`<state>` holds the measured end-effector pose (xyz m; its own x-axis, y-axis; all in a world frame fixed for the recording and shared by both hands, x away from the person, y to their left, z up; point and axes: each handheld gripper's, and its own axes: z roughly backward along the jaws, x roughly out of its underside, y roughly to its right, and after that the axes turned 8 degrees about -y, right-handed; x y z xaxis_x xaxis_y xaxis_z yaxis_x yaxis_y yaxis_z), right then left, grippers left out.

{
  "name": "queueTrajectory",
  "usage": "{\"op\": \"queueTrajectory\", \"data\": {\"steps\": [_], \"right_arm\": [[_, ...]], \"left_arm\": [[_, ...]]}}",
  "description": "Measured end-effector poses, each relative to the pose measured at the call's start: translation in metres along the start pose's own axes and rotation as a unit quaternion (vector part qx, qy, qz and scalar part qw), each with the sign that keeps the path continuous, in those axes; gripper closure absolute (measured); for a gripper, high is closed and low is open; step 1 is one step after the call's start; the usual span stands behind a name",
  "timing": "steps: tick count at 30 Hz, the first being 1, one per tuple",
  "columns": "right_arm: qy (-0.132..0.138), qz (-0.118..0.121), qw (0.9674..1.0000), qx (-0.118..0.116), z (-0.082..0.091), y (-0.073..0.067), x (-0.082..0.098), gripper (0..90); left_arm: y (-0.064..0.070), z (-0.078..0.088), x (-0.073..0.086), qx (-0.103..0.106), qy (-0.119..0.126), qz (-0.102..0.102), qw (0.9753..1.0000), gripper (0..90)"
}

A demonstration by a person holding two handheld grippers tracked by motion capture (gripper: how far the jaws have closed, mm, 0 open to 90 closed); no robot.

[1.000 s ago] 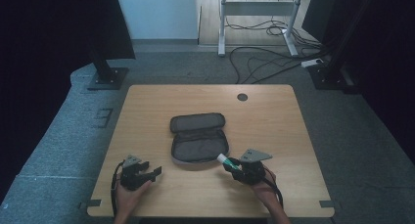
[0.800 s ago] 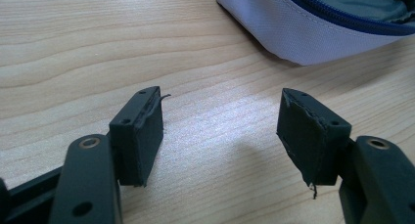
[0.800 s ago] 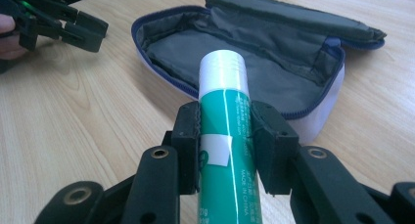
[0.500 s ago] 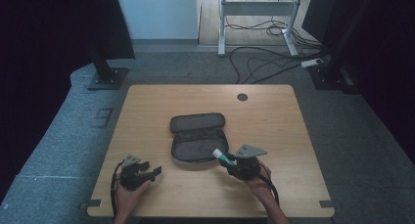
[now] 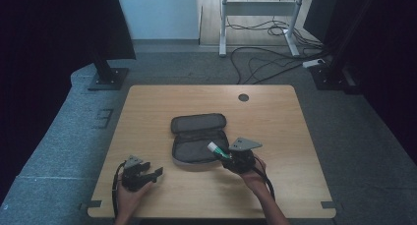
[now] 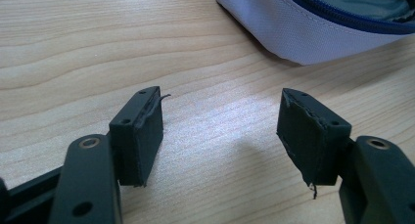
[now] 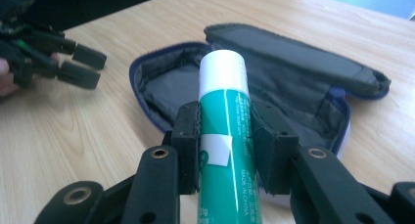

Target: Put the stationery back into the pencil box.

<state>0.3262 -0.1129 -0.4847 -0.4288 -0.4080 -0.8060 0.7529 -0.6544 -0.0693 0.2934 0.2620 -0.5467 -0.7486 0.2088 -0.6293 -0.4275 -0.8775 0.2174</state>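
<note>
A green glue stick (image 7: pixel 226 121) with a white cap is clamped between the pads of my right gripper (image 7: pixel 226 150). In the high view the glue stick (image 5: pixel 216 150) pokes out over the near right edge of the open pencil case (image 5: pixel 196 136), held by my right gripper (image 5: pixel 227 155). The pencil case (image 7: pixel 254 82) lies unzipped with its grey lining showing and its lid folded back. My left gripper (image 5: pixel 156 173) rests open on the table to the left of the case, and its jaws (image 6: pixel 220 131) stand wide with bare wood between them.
The wooden table (image 5: pixel 275 122) has a round black cable hole (image 5: pixel 243 97) at its far edge. A white, blue-zipped corner of the pencil case (image 6: pixel 313 28) lies just beyond my left gripper. Cables and stand feet lie on the floor behind the table.
My right gripper has carried the glue stick leftward and slightly up, from beside the case to over its near right edge. The left gripper has not moved.
</note>
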Motion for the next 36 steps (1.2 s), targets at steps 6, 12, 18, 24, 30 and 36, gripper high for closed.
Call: {"op": "queueTrajectory", "data": {"steps": [6, 12, 18, 24, 30, 36], "right_arm": [[0.006, 0.002, 1.0000, -0.003, -0.007, 0.000, -0.009, 64.7], [0.000, -0.001, 1.0000, -0.004, -0.012, 0.003, -0.009, 64.7], [-0.002, 0.007, 0.9999, -0.008, -0.019, 0.002, -0.011, 64.7], [-0.010, 0.011, 0.9998, -0.010, -0.030, 0.001, -0.013, 64.7], [-0.013, 0.010, 0.9998, -0.012, -0.038, 0.001, -0.017, 64.7], [-0.011, 0.010, 0.9998, -0.011, -0.044, 0.002, -0.022, 64.7]], "left_arm": [[0.000, 0.000, 0.000, 0.003, 0.001, 0.003, 1.0000, 34.0], [-0.001, 0.000, 0.000, 0.003, 0.000, 0.003, 1.0000, 34.0], [0.000, 0.000, 0.000, 0.000, 0.001, 0.001, 1.0000, 34.0], [0.002, -0.001, 0.000, -0.008, -0.002, -0.005, 1.0000, 33.9], [0.001, 0.000, 0.000, -0.004, -0.001, -0.003, 1.0000, 33.9], [0.001, 0.000, 0.000, -0.004, -0.001, -0.003, 1.0000, 33.9]]}}
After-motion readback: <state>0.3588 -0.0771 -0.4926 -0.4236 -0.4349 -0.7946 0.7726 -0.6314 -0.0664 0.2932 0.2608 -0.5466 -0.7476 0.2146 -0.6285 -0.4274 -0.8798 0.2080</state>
